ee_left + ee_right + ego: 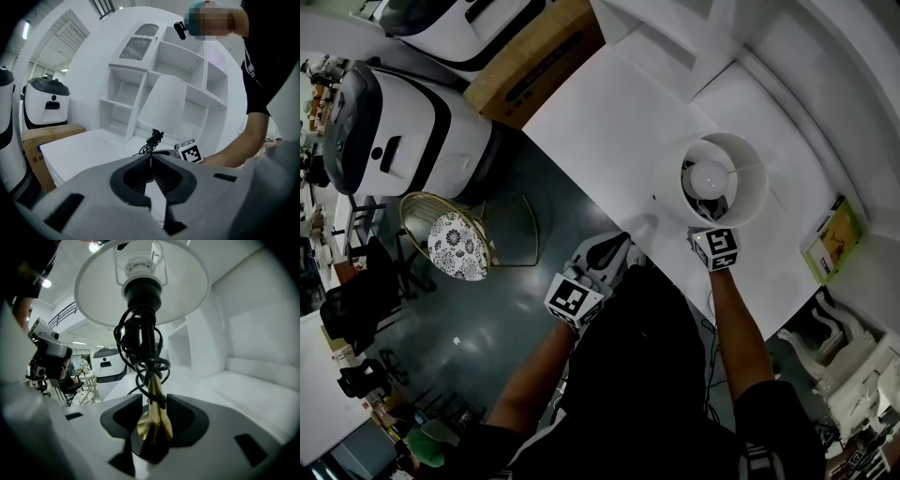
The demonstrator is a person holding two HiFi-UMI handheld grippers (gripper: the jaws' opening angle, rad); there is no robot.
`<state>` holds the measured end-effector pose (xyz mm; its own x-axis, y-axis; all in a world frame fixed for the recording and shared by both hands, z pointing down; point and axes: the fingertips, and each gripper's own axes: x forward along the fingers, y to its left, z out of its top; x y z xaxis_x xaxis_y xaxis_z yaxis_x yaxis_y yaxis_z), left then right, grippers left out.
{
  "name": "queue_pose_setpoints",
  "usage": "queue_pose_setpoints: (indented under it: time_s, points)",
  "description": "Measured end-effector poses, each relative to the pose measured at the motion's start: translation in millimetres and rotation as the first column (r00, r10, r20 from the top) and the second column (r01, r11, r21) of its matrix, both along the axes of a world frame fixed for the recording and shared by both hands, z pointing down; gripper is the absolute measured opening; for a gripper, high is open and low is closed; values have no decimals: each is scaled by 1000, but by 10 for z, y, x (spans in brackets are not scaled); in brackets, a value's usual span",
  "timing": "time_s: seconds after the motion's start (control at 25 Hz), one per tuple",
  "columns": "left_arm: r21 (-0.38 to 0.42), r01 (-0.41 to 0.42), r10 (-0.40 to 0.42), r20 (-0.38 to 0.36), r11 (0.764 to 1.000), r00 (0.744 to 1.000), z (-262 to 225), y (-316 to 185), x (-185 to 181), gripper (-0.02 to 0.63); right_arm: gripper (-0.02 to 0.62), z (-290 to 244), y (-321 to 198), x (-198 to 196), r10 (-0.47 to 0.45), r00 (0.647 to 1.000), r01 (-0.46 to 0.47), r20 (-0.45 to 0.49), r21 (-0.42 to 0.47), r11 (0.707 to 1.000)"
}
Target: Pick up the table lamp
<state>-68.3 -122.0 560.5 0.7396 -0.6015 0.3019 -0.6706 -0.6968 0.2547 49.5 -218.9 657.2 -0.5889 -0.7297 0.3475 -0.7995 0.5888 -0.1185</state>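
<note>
The right tool (152, 427) grips the table lamp (183, 291) low on its brass stem (153, 397) (left tool (151, 164) clenched, empty); the top-heavy shade could twist it loose.

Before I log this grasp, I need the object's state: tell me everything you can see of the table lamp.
The table lamp has a white drum shade, open on top, showing a white bulb. Beneath, a black socket tops a slim brass-looking stem wrapped in coiled black cord. It stands upright over the white table. The right gripper is shut on the stem's flared lower end; its base is out of sight.
</note>
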Motion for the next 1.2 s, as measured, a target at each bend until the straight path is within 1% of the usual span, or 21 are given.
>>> queue_pose_setpoints:
  time_s: [0.16, 0.56, 0.84, 0.96, 1.08, 1.2]
  points:
    - [-2, -1, 1, 4, 1000, 1000, 7, 5, -16, 20, 138, 31, -23, -8, 10, 1000, -10, -16, 3, 1000]
    - [-14, -16, 16, 4, 1000, 1000, 40, 6, 25, 20, 137, 17, -109, -71, 1, 1000, 0, -13, 17, 1000]
    - [-19, -27, 27, 9, 999, 1000, 61, -9, 36, 20, 137, 14, -122, -78, 10, 1000, -10, 1, 35, 999]
    - [-20, -31, 31, 11, 999, 999, 56, -8, 41, 20, 137, 20, -133, -95, 10, 1000, -11, 23, 39, 999]
    - [-19, -37, 37, 12, 999, 999, 65, 1, 63, 20, 137, -27, -163, -125, 16, 1000, -17, 8, 50, 999]
    - [-27, -34, 34, 5, 999, 999, 74, 9, 66, 20, 137, -59, -184, -138, 46, 999, -44, -14, 78, 996]
